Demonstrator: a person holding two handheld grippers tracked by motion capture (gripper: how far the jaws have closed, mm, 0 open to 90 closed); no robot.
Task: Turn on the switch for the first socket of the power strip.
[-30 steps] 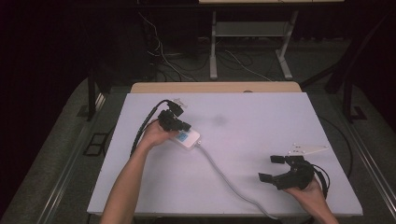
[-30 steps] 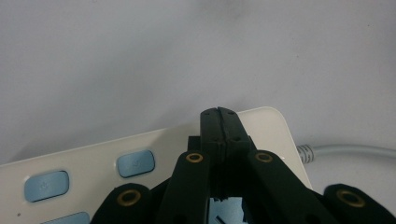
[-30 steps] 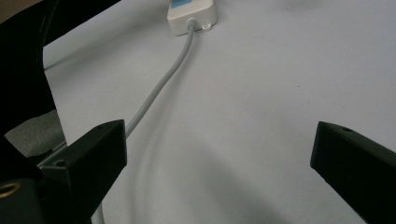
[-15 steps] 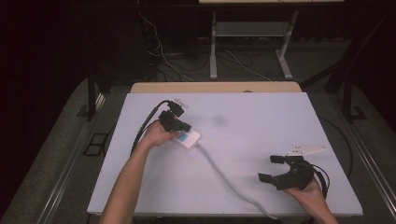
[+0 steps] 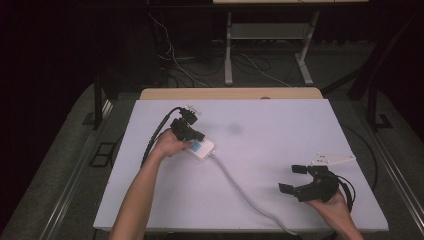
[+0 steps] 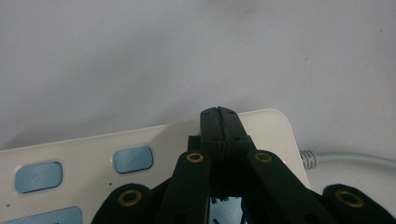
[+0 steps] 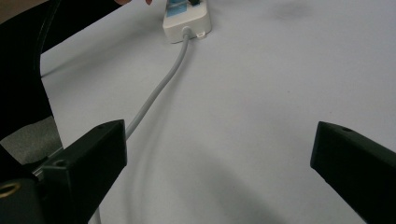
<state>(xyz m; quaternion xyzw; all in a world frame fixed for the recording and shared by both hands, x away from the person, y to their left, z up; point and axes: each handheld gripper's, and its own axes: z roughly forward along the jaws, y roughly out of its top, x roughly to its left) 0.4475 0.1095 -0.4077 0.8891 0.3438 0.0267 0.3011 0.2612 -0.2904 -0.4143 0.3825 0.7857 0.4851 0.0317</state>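
High view: a person's left gripper (image 5: 192, 136), jaws pressed together with nothing between them, rests its tips on a white power strip (image 5: 201, 149) lying left of centre on the pale table (image 5: 280, 125). Left gripper view puts those tips over the strip's end, beside two blue switches (image 6: 133, 159) and near where the grey cord (image 5: 245, 192) leaves the casing. The right gripper (image 5: 294, 179) waits well apart near the table's right front edge, jaws spread wide and empty. The strip looks like rigid, light plastic, smooth enough to slide when pushed; its long sides seem the surest place to grip. The cord is limp and would likely drag behind rather than steer.
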